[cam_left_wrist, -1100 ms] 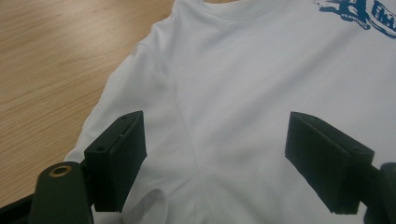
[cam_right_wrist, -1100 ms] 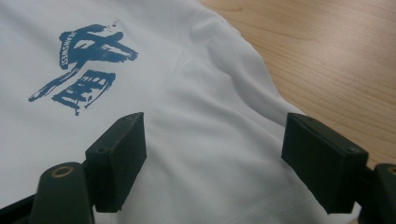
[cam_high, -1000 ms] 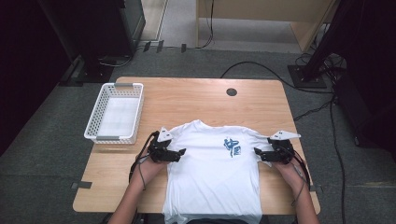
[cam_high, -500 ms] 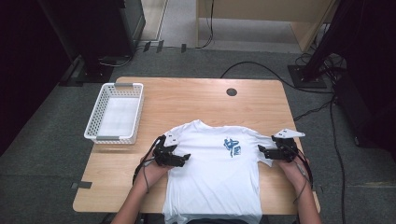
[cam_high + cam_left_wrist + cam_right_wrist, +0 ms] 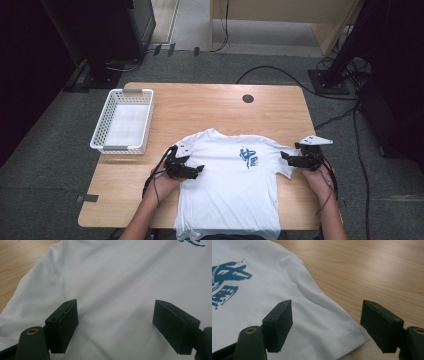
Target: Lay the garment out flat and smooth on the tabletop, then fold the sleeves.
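White T-shirt (image 5: 230, 190) lies flat on the wooden table (image 5: 200, 107), both grippers open, left (image 5: 192, 171) over its shoulder, right (image 5: 289, 159), jaws just narrowing, straddling the sleeve hem; a shallow pinch could slip.

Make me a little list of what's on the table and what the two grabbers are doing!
Table: light wooden table
Shirt: white T-shirt lying flat, blue print on the chest
Basket: white plastic basket left of the shirt, apart from it
Left gripper: left gripper open over the shirt near its sleeve
Right gripper: right gripper open, its jaws have just been closing a little, sleeve hem between them, not pinched
Likely next: grab both sleeves, perhaps to fold
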{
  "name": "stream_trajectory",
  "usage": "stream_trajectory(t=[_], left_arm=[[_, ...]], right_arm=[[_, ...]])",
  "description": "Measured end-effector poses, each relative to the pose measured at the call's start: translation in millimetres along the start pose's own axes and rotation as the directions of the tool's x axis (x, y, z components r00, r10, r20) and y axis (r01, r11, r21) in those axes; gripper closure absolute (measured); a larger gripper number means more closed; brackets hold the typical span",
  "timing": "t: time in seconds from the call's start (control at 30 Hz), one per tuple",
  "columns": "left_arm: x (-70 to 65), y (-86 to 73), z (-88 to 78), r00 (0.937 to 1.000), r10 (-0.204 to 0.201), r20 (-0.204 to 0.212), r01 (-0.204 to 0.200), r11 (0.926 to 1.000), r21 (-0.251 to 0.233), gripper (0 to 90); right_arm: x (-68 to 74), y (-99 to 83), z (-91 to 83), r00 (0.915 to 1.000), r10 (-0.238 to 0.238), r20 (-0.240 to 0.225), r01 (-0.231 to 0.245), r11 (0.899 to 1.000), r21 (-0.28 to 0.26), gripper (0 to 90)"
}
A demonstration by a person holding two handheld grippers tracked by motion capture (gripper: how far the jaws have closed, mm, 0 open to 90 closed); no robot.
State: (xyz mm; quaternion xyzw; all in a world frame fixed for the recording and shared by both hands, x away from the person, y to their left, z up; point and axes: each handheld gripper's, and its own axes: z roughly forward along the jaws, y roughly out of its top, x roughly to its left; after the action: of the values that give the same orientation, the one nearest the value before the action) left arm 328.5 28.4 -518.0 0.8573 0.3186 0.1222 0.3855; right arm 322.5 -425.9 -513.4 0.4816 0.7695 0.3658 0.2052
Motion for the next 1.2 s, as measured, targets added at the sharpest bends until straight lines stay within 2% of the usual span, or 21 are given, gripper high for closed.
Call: stream_trajectory(t=[0.17, 0.33, 0.83, 0.97, 1.2], left_arm=[[-0.3, -1.2, 0.2, 1.0, 0.008, -0.001, -0.008, 1.0, -0.005, 21.1], [-1.9, -2.0, 1.0, 0.9992, 0.037, -0.013, -0.037, 0.9993, -0.002, 21.1], [-1.7, -1.9, 1.4, 0.9991, 0.04, -0.012, -0.04, 0.9992, -0.003, 20.9], [-1.6, -1.8, 1.6, 0.9991, 0.04, -0.012, -0.04, 0.9992, -0.004, 20.9], [-1.6, -1.7, 1.7, 0.9992, 0.039, -0.011, -0.039, 0.9992, -0.004, 20.9]], right_arm=[[-5.0, -2.3, -0.6, 0.9998, 0.019, 0.003, -0.019, 1.0, -0.005, 28.5], [-7.1, -3.6, -0.7, 0.9997, 0.026, 0.005, -0.026, 1.0, -0.001, 29.6], [-11.5, -7.2, 2.1, 0.9991, 0.042, 0.006, -0.042, 0.999, 0.009, 36.9], [-13.7, -9.0, 1.5, 0.9986, 0.052, 0.009, -0.052, 0.999, 0.007, 42.3], [-15.0, -11.3, -1.3, 0.9985, 0.032, 0.044, -0.032, 0.999, 0.002, 57.5]])
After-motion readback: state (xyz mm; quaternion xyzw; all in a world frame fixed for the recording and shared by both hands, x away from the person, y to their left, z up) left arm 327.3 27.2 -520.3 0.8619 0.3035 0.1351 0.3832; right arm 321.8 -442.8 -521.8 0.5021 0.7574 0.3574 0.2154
